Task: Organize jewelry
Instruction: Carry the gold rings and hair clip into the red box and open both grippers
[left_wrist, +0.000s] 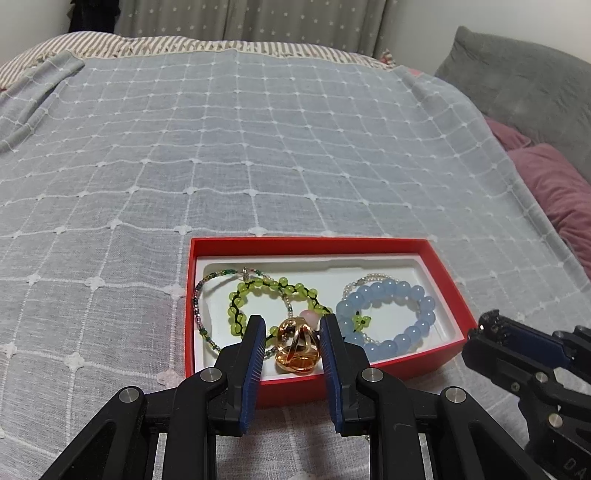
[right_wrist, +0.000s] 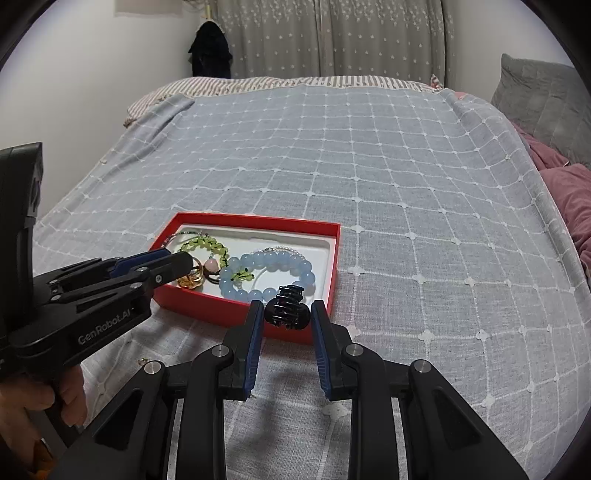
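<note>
A red box (left_wrist: 448, 280) with a white liner lies on the bed; it also shows in the right wrist view (right_wrist: 334, 266). In it lie a green bead bracelet (left_wrist: 258, 291), a thin beaded bracelet (left_wrist: 199, 295) and a blue bead bracelet (left_wrist: 388, 314). My left gripper (left_wrist: 293, 345) is shut on a gold knot-shaped ornament (left_wrist: 297, 347) just over the box's near edge. My right gripper (right_wrist: 286, 314) is shut on a black hair claw clip (right_wrist: 287, 308) at the box's near right corner.
The bed is covered by a grey checked blanket (left_wrist: 258, 147). Pink pillows (left_wrist: 557, 192) and a grey cushion (left_wrist: 524, 85) lie at the right. A starred curtain (right_wrist: 332, 37) hangs behind. A hand (right_wrist: 33, 406) holds the left gripper's handle.
</note>
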